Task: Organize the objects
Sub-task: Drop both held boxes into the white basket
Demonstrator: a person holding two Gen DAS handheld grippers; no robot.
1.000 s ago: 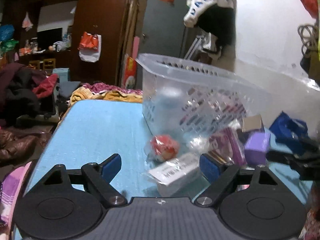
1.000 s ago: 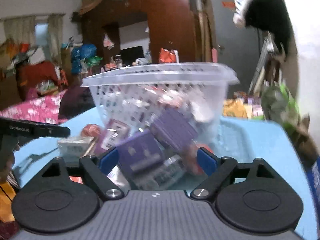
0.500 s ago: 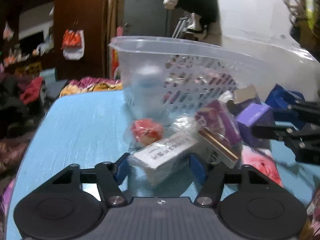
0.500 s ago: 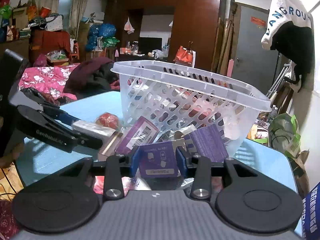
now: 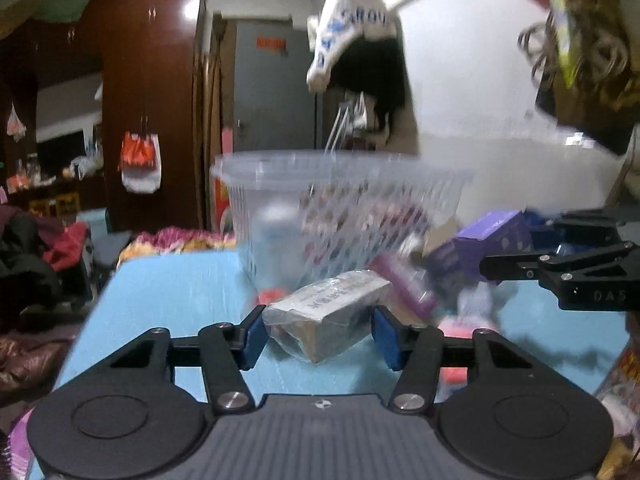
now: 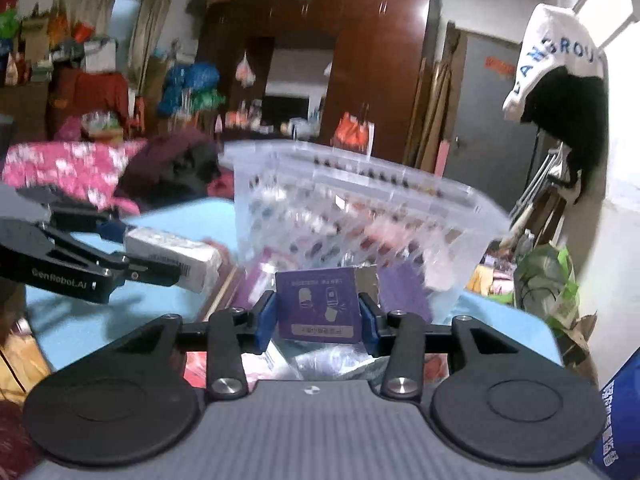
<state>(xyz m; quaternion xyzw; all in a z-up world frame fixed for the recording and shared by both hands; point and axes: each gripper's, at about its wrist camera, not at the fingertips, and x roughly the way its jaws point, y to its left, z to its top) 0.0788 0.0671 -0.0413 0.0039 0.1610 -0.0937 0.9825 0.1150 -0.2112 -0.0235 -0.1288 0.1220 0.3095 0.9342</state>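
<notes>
A clear plastic lattice basket (image 5: 340, 204) stands on the light blue table (image 5: 168, 292); it also shows in the right wrist view (image 6: 360, 220). My left gripper (image 5: 320, 336) is shut on a plastic-wrapped white box (image 5: 328, 312) and holds it above the table; the box also shows in the right wrist view (image 6: 172, 256). My right gripper (image 6: 318, 322) is shut on a small purple box (image 6: 318, 304), lifted in front of the basket; this box also shows in the left wrist view (image 5: 496, 236).
Several loose packets lie at the basket's foot: a red wrapped item (image 5: 272, 294), purple packs (image 6: 404, 292) and a pink packet (image 5: 460, 328). A green bag (image 6: 548, 284) sits past the table's right edge. A wardrobe and piled clothes stand behind.
Both grippers went from open to shut on their boxes, then lifted them off the table. The white box and the purple box now sit higher against the basket.
</notes>
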